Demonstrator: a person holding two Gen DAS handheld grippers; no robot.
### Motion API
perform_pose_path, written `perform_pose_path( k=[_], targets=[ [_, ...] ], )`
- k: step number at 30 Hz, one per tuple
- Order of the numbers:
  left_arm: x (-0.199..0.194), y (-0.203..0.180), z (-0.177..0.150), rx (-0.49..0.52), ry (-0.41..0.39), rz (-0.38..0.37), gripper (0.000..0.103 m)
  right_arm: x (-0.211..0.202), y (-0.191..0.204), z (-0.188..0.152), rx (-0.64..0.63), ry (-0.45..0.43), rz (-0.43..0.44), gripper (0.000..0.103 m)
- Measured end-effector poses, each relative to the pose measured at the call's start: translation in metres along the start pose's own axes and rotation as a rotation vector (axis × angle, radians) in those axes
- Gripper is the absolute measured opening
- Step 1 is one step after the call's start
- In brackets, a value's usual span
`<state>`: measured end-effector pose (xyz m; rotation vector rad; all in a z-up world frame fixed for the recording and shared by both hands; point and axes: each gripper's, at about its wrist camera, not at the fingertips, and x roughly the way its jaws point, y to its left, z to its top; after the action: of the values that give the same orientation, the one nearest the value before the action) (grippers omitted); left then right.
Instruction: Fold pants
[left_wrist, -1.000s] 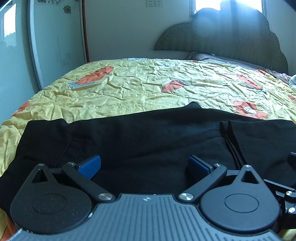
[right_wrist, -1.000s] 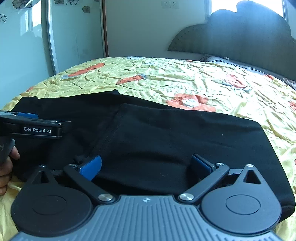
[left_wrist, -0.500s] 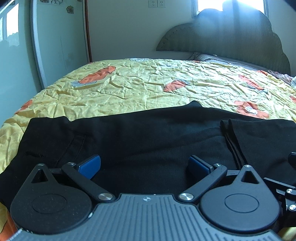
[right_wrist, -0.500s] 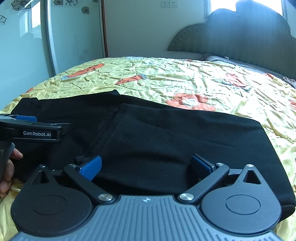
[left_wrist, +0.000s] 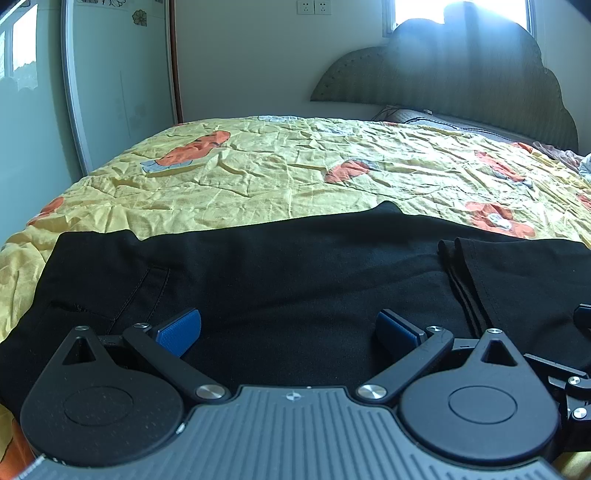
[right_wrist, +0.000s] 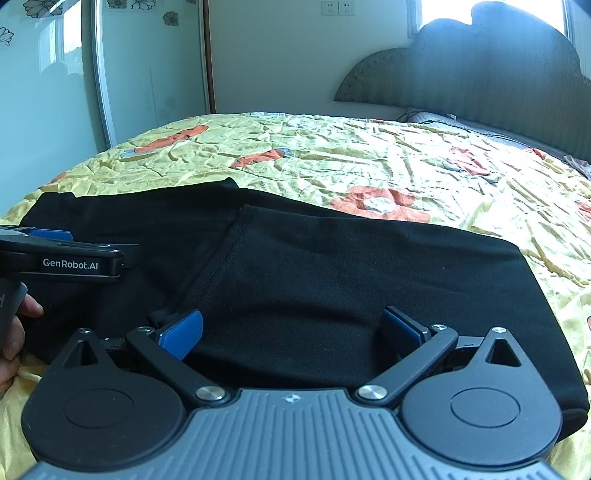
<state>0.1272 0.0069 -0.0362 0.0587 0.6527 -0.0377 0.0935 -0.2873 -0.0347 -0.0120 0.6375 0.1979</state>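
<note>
Black pants (left_wrist: 295, 280) lie flat across the near edge of the bed, waist and pocket seam to the left, a folded-over leg layer on the right (right_wrist: 351, 273). My left gripper (left_wrist: 288, 332) is open and empty, its blue pads low over the near hem of the pants. My right gripper (right_wrist: 291, 332) is open and empty too, low over the folded leg section. The left gripper shows side-on at the left of the right wrist view (right_wrist: 62, 258), held by a hand.
The pants rest on a yellow bedspread (left_wrist: 314, 173) with orange flowers. A dark padded headboard (left_wrist: 461, 77) and a pillow stand at the far end. Glass wardrobe doors (left_wrist: 110, 85) run along the left. The bed's near edge lies just below the grippers.
Both grippers stay open over the pants. The views have shifted only slightly, the left one a little to the left. The pants have not moved.
</note>
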Motion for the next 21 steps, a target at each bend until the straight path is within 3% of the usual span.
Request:
perform_pose_path(
  k=[6, 10, 14, 21],
  targets=[
    [-0.009, 0.000, 0.000, 0.034, 0.000, 0.011, 0.102, -0.006, 0.010, 0.003, -0.016, -0.010, -0.045, 0.103],
    [-0.026, 0.014, 0.002, 0.033, 0.026, 0.009, 0.098, -0.018, 0.031, 0.012, -0.104, -0.072, -0.024, 0.103],
    [-0.046, 0.052, 0.010, -0.060, 0.080, -0.016, 0.097, -0.029, 0.071, 0.020, -0.257, -0.133, 0.036, 0.103],
    [-0.082, 0.140, 0.023, -0.274, 0.078, 0.072, 0.095, -0.040, 0.158, 0.020, -0.551, -0.263, 0.170, 0.103]
  ],
)
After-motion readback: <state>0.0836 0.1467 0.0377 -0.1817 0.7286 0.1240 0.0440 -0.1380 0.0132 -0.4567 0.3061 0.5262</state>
